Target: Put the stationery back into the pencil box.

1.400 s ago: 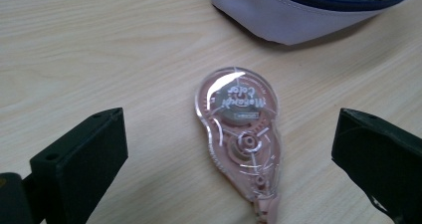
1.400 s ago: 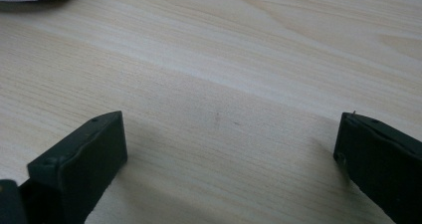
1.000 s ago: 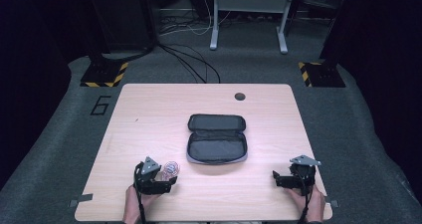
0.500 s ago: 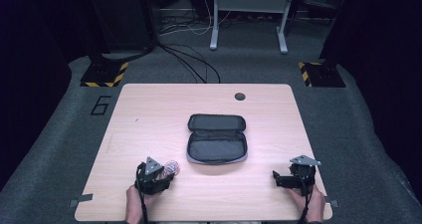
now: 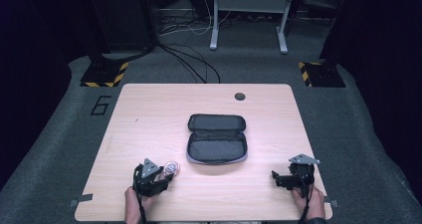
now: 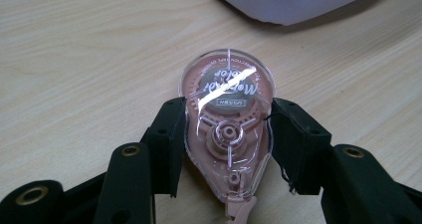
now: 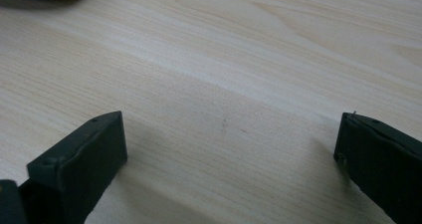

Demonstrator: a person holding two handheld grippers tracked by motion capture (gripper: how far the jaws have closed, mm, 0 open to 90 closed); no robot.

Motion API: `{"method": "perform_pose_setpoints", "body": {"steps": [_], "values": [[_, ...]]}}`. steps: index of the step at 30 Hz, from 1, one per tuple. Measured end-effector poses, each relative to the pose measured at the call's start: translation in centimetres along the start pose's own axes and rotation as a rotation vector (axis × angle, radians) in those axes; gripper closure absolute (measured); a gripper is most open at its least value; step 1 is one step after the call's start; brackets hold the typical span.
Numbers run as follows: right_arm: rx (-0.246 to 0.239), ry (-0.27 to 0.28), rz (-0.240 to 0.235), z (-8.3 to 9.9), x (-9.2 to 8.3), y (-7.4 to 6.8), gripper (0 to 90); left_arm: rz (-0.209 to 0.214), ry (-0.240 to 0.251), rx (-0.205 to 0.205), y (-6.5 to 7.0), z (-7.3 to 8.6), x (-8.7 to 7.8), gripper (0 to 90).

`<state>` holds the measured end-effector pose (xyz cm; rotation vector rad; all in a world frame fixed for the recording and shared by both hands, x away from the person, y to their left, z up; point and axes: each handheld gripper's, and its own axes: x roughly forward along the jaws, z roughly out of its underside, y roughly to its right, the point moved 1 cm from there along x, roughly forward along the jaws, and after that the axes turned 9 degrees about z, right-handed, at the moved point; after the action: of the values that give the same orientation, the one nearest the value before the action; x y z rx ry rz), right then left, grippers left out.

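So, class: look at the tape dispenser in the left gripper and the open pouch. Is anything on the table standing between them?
Nothing visible does. The left gripper is shut on the tape dispenser near the table's front edge, and the pouch lies open, further in and to its right. The wood between them is bare. The right gripper sits open, off to the side.

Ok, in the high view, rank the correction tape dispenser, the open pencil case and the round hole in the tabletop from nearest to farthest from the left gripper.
1. Correction tape dispenser: between the jaws of the left gripper, near the table's front edge.
2. Open pencil case: mid-table, ahead and to the right.
3. Round hole: by the table's far edge, right of centre.
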<state>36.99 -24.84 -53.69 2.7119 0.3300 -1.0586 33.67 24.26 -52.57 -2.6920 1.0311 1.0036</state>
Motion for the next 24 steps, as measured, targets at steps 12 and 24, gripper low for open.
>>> {"method": "perform_pose_setpoints", "body": {"steps": [12,24], "values": [[0.000,0.000,0.000,0.0,0.0,0.0,0.0,0.018,0.018,0.063,1.1,-2.5,-1.9,50.2],[0.001,0.000,0.000,0.0,0.0,0.0,0.0,0.031,0.023,0.103,1.3,-5.5,-2.3,50.2]]}}
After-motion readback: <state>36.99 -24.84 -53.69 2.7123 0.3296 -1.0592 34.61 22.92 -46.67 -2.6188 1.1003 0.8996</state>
